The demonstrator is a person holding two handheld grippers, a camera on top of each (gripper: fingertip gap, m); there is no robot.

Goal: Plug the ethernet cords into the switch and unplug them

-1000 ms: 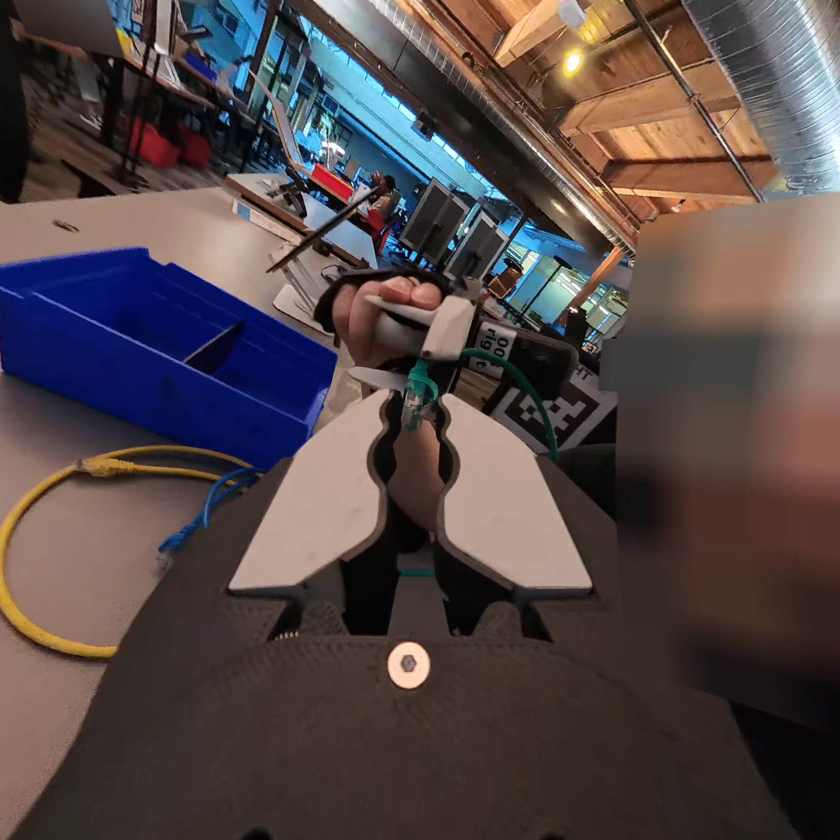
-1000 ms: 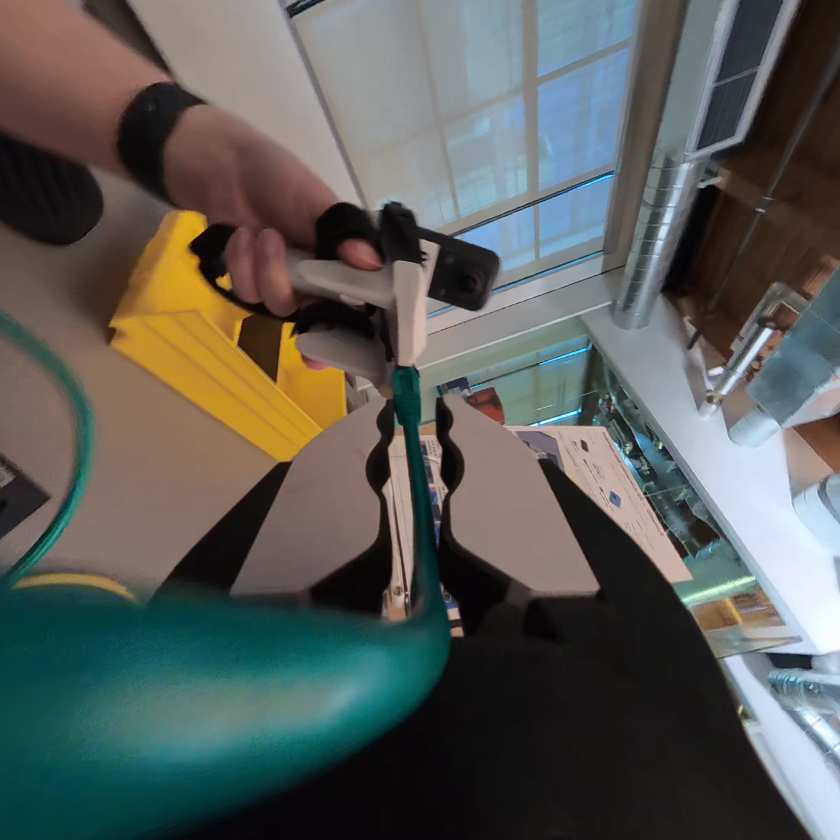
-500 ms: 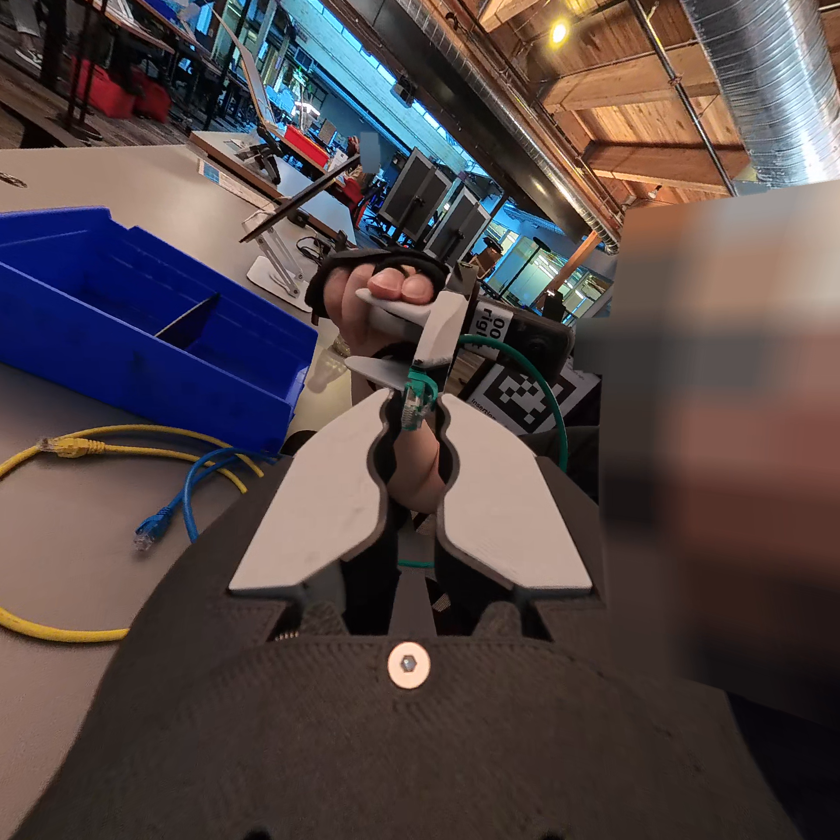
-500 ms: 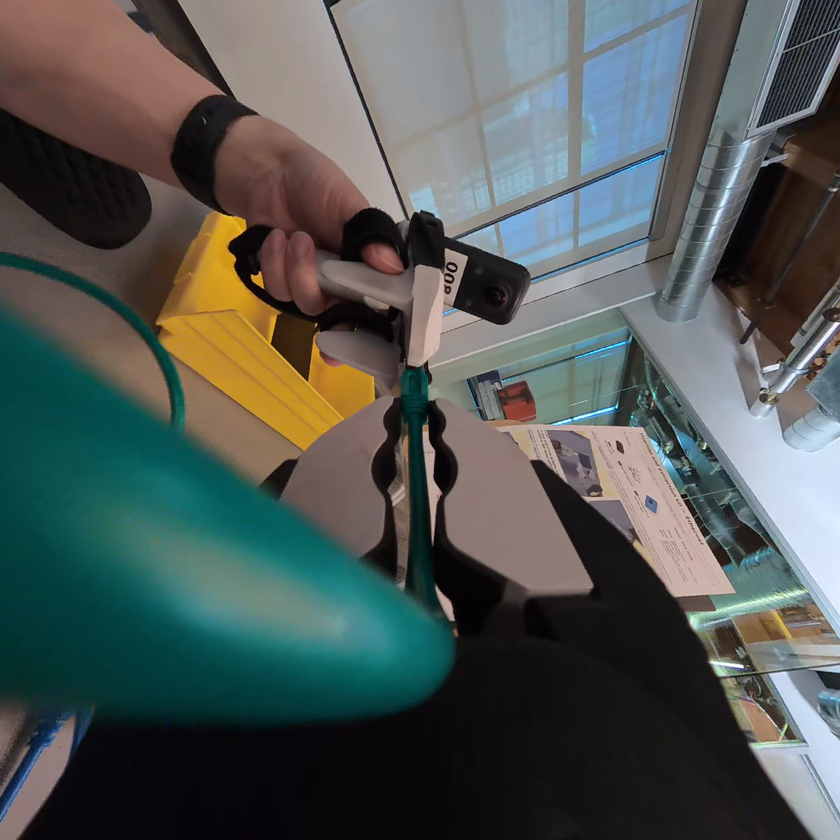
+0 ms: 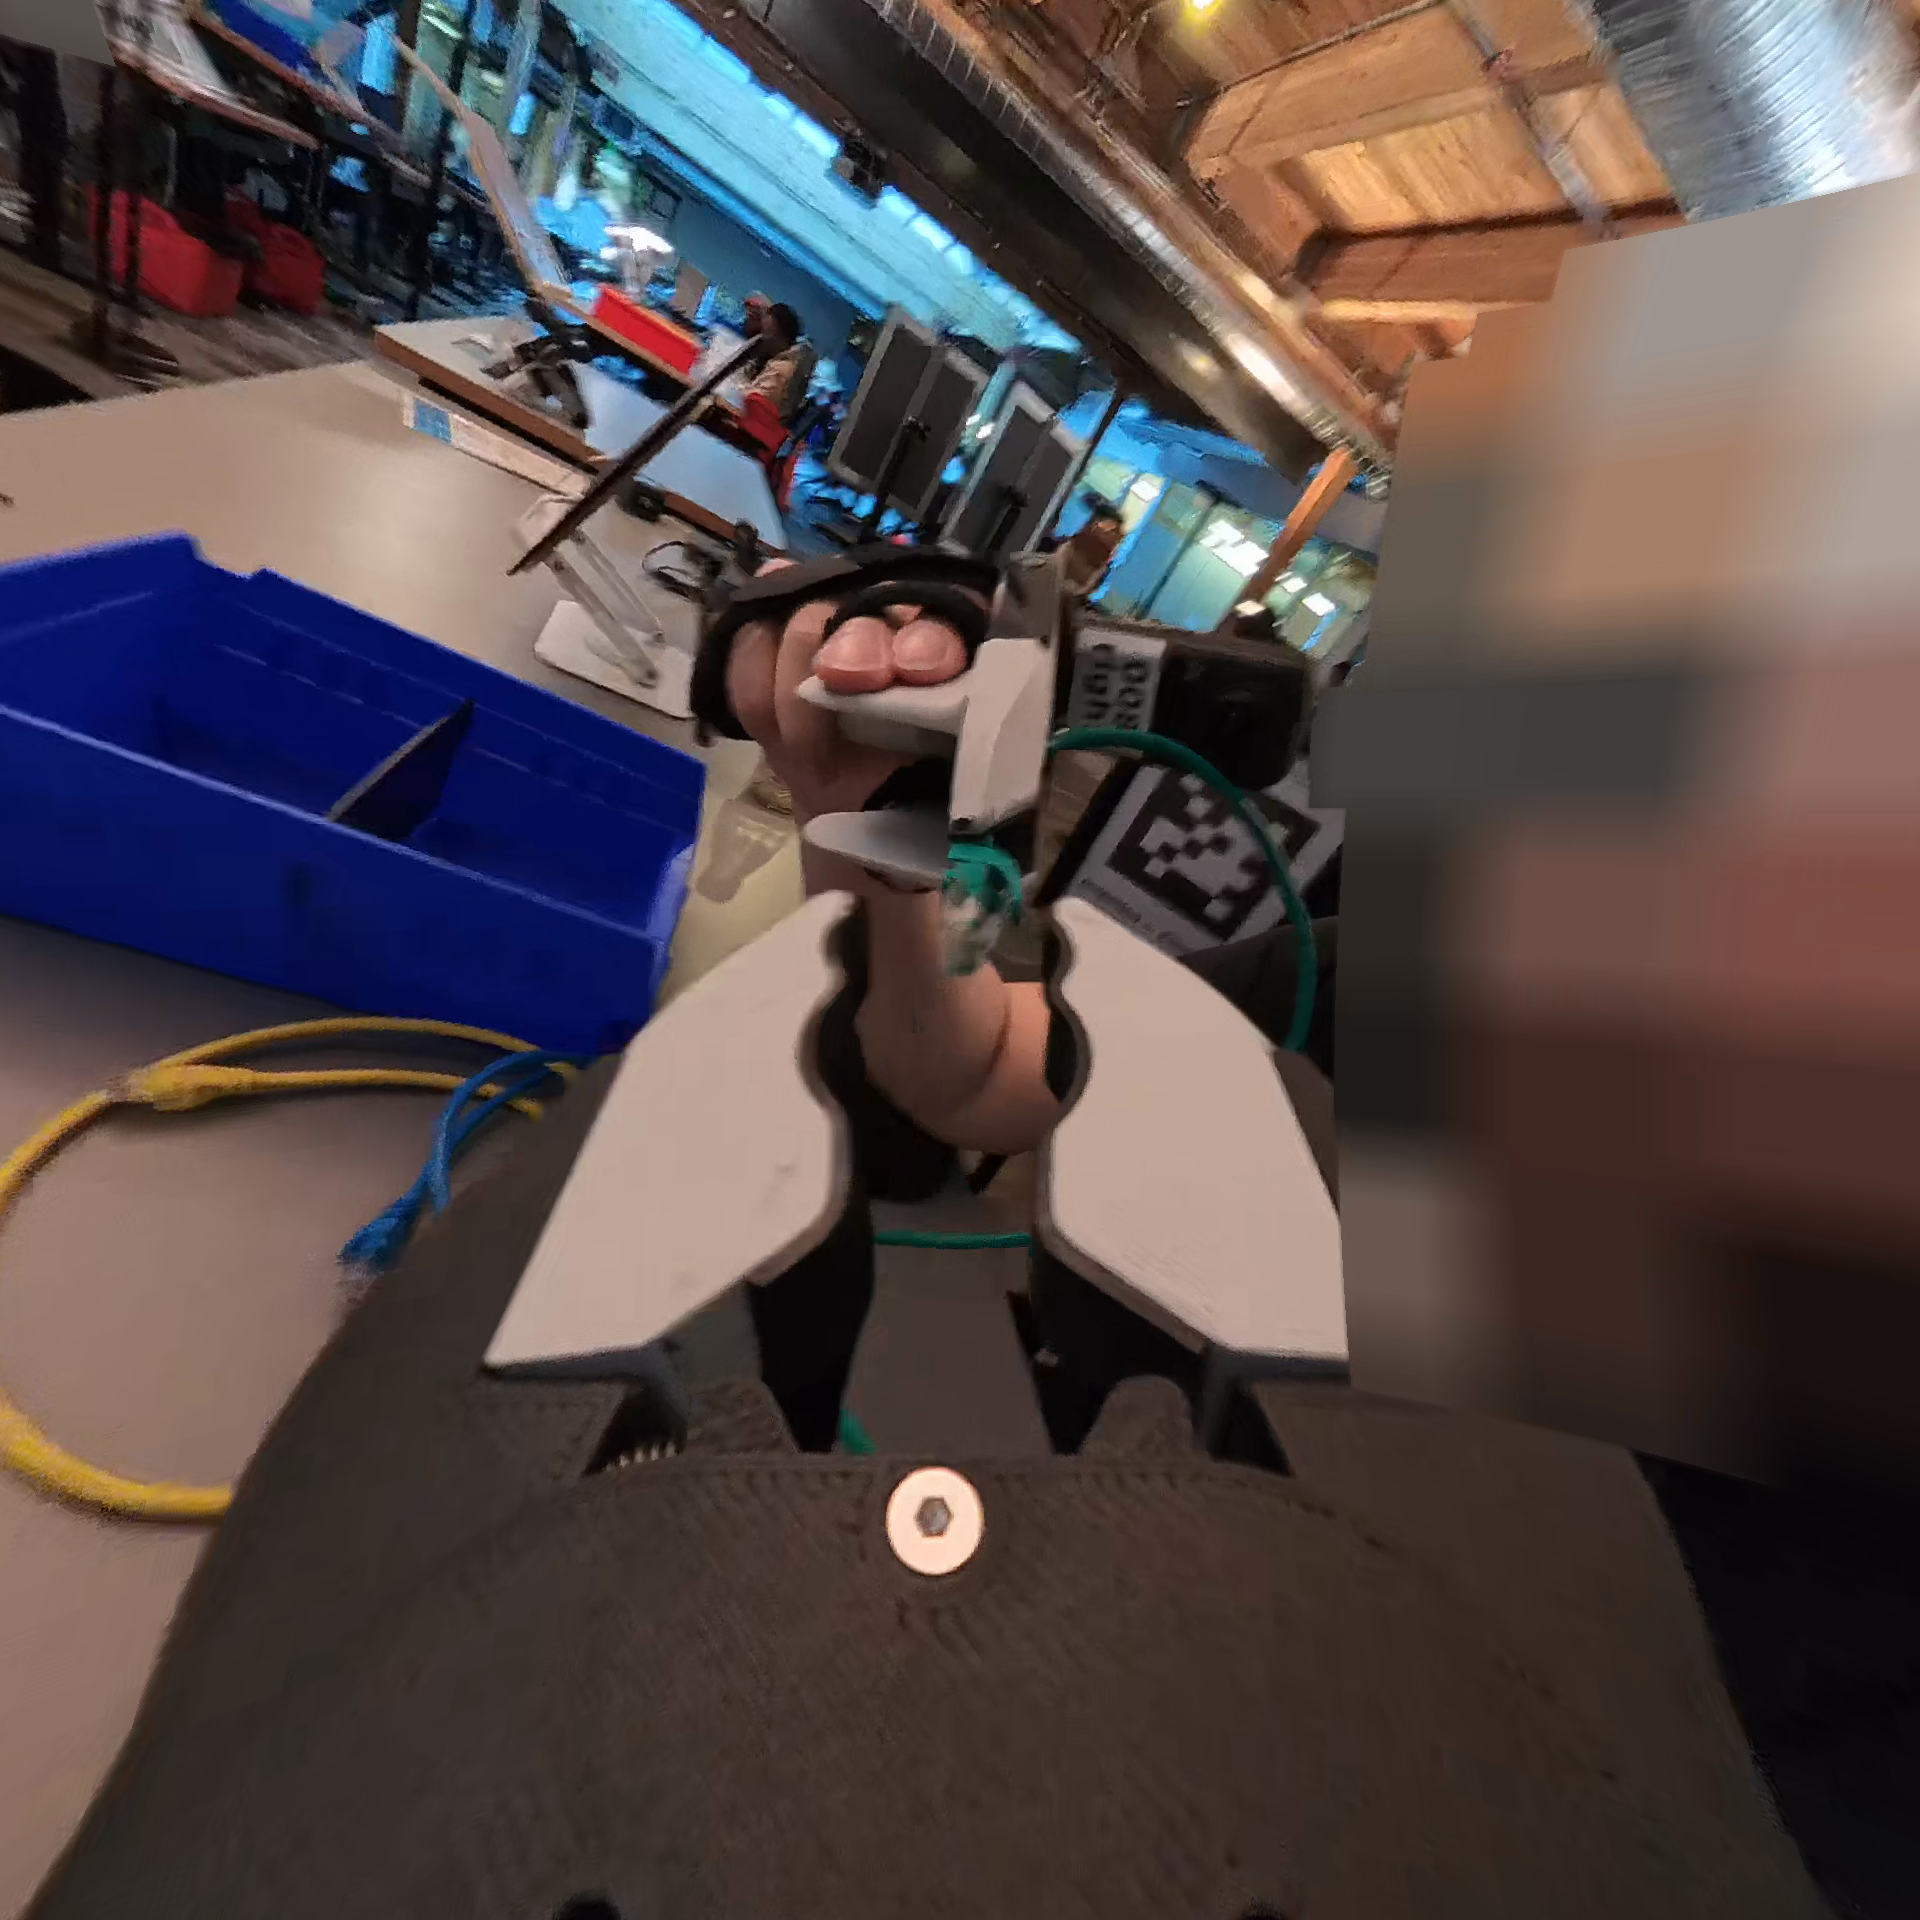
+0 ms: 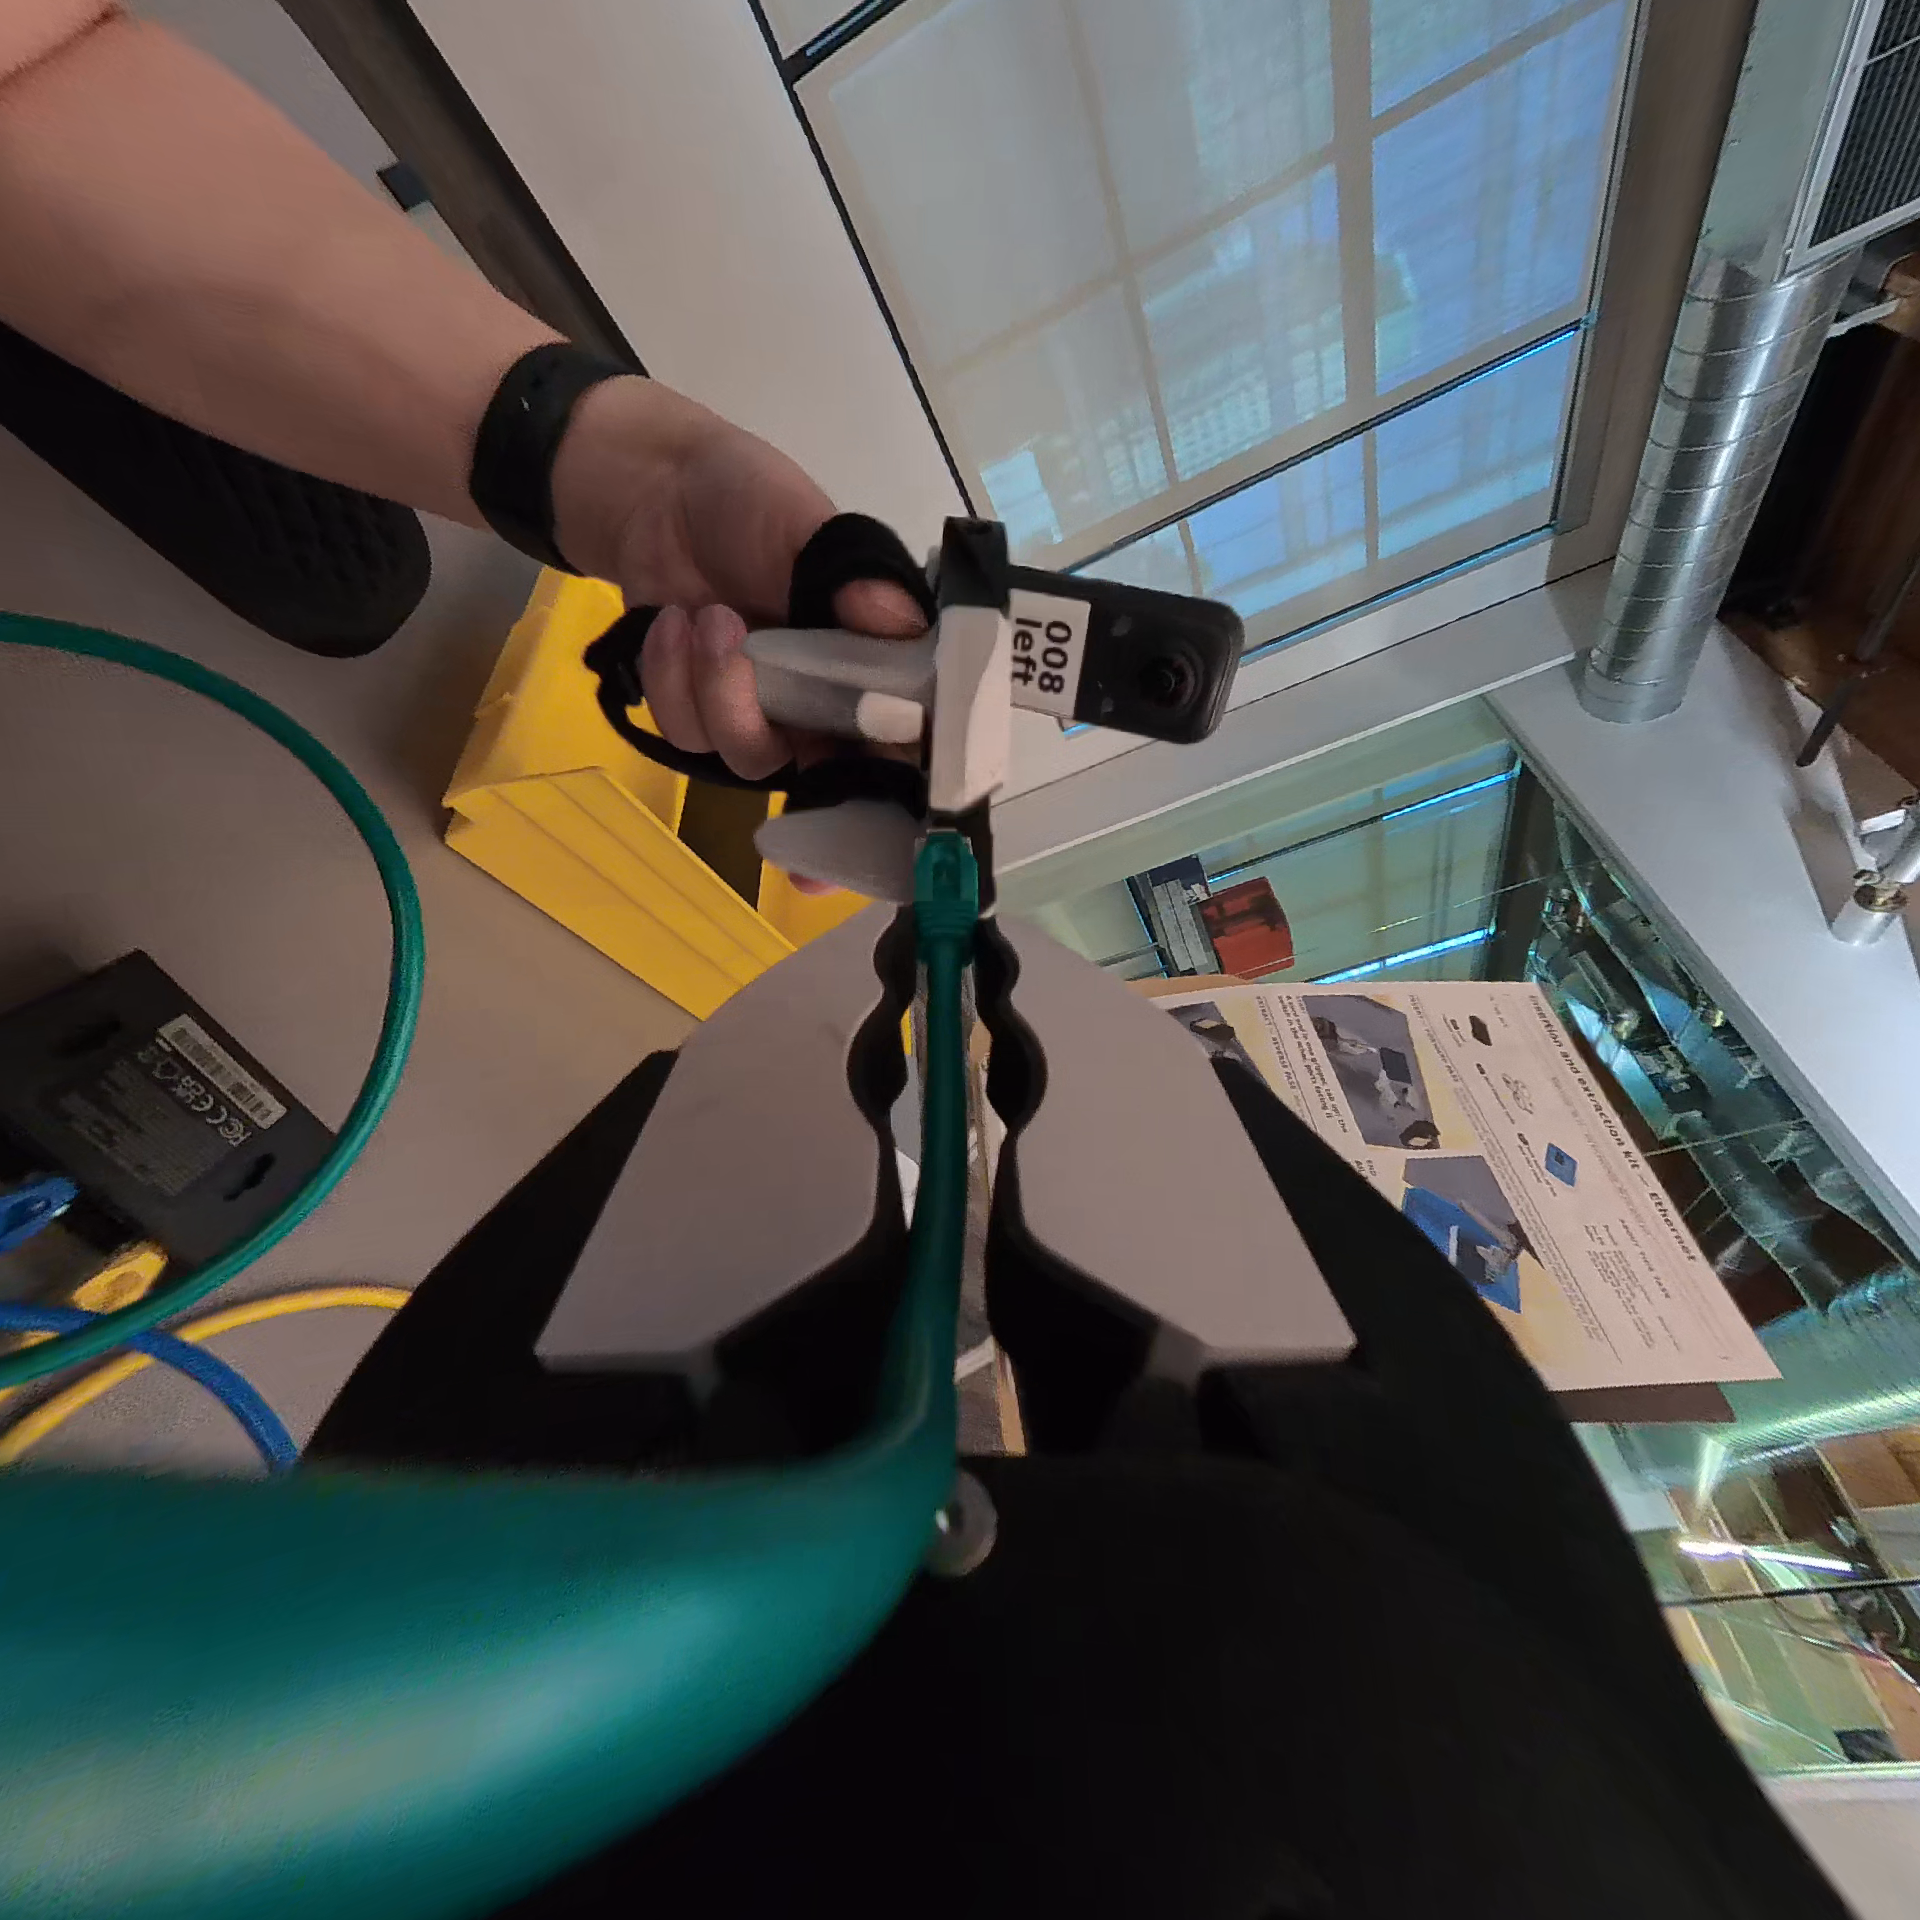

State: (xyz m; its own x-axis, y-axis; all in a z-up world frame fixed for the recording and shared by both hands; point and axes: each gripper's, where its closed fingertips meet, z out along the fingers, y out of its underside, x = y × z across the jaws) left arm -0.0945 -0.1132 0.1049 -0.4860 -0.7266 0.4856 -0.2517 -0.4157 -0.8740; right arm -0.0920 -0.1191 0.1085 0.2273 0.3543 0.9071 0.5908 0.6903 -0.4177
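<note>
The green ethernet cord (image 6: 940, 1091) runs up between my right gripper's (image 6: 940, 930) fingers, which are shut on it just behind its plug (image 6: 945, 873). In the left wrist view the same plug (image 5: 971, 914) hangs between the tips of my left gripper (image 5: 956, 914), whose jaws stand open and apart from it. The two grippers face each other tip to tip above the table. The black switch (image 6: 145, 1101) lies at the left with its underside up. A blue plug (image 6: 31, 1205) and a yellow plug (image 6: 120, 1273) sit at its near edge.
A blue bin (image 5: 312, 790) stands on the grey table, with a yellow cord (image 5: 260, 1039) and a blue cord (image 5: 416, 1195) lying loose in front of it. A yellow bin (image 6: 582, 810) and a printed sheet (image 6: 1455, 1164) lie beyond the grippers. A tablet stand (image 5: 613, 592) stands behind the blue bin.
My left gripper's jaws have opened and let go of the green plug. My right gripper stays shut on the green cord. Both views have swung a little.
</note>
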